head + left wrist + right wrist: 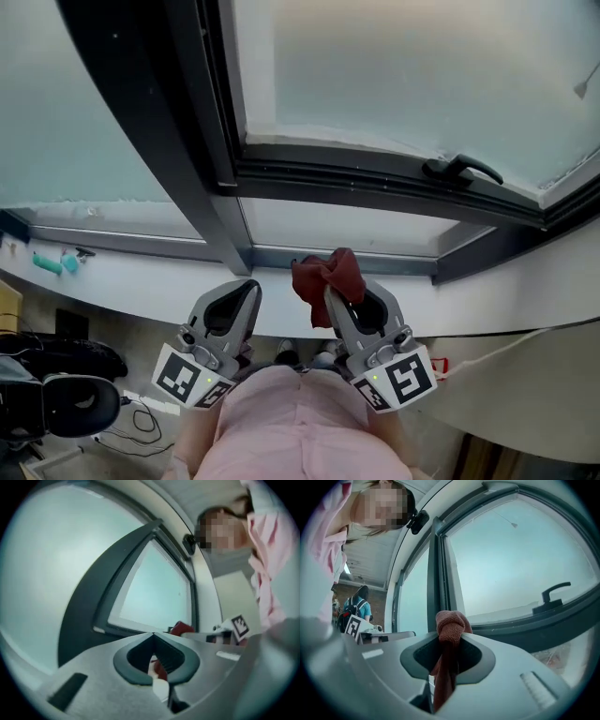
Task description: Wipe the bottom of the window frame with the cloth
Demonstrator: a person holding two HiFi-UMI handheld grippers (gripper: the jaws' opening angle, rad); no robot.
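Note:
A dark red cloth (324, 275) is bunched in my right gripper (330, 292), whose jaws are shut on it; in the right gripper view the cloth (449, 634) sticks up between the jaws. It hangs over the white sill (525, 295), just short of the dark window frame's bottom rail (375, 263). My left gripper (251, 289) is beside it to the left, jaws shut and empty; the left gripper view shows the left gripper's tips (153, 634) meeting, with the cloth (182, 629) beyond.
A black window handle (461, 170) sits on the upper sash rail at right. A dark vertical mullion (202, 187) runs down to the sill. Teal items (52, 263) lie on the sill at far left. Black bags (56, 361) are on the floor at lower left.

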